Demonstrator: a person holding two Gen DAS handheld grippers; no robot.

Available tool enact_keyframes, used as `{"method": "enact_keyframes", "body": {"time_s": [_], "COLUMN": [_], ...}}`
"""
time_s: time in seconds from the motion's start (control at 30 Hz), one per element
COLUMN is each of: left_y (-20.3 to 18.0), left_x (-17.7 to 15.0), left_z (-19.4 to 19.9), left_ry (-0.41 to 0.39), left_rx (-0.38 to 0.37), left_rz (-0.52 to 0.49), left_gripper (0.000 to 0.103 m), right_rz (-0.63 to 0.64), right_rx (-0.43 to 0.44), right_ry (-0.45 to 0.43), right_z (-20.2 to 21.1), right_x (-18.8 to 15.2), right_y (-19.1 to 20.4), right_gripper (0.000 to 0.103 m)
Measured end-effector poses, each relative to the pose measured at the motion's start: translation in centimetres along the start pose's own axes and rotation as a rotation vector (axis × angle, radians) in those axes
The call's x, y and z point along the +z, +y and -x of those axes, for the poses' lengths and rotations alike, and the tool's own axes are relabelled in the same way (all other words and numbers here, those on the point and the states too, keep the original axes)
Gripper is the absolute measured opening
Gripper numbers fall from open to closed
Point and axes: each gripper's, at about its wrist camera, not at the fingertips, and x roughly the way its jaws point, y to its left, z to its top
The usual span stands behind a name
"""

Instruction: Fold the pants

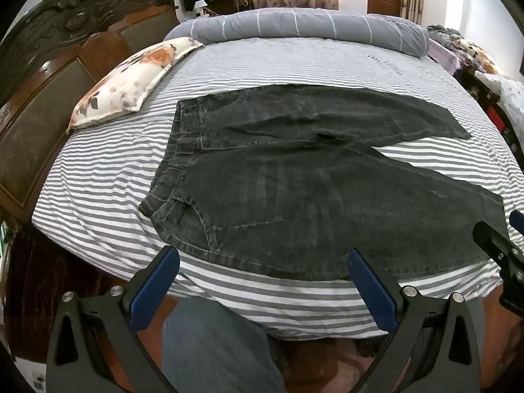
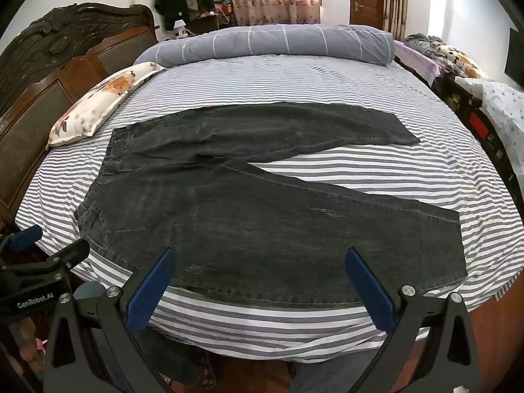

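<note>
A pair of dark grey jeans (image 1: 294, 196) lies flat and unfolded on a bed with a grey-and-white striped sheet (image 1: 98, 177). The waistband points toward the headboard (image 1: 49, 75) end, the two legs spread apart in a V toward the foot end, and the nearer leg runs along the near edge of the bed.

The left gripper (image 1: 262, 281) hangs above that near edge with its jaws wide apart and nothing between them; its blue pads (image 1: 154, 291) frame the seat and hip of the jeans. The right gripper (image 2: 262, 281) is also spread wide and empty, over the near edge by the lower part of the near leg.

The left view shows the waistband, its seams and a pocket up close, and a trouser-clad knee (image 1: 213, 344) below the bed edge. The right view shows both leg hems in full and the left gripper's black body at its left margin.

A flowered pillow (image 1: 131, 78) lies at the headboard edge, and a rolled grey quilt (image 1: 311, 29) lies along the far edge.
</note>
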Motion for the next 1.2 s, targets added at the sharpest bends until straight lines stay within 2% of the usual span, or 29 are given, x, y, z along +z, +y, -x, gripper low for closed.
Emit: {"method": "enact_keyframes", "body": {"time_s": [0.57,0.93,1.0,1.2], "left_y": [0.1,1.8,2.7,7.4], "left_x": [0.7,1.7,2.3,5.3], "left_z": [-0.4,-2.0,-2.5,-5.5], "left_ry": [-0.019,-0.006,-0.009,0.022], "left_rx": [-0.023,-0.044,-0.04,-0.027], "left_rz": [-0.008,0.039,0.056,0.166], "left_gripper": [0.102,0.101,0.098,0.079], "right_rz": [-0.006,-0.023,-0.033,-0.03], "right_rx": [0.002,-0.011,-0.011,0.004], "right_ry": [-0.007,0.029,0.037,0.028], "right_z": [-0.1,-1.6,-2.1,-3.4], "right_x": [0.3,0.6,0.6,1.2], "right_y": [-0.3,-0.7,-0.9,-1.1], "right_gripper": [0.102,0.102,0.102,0.102]}}
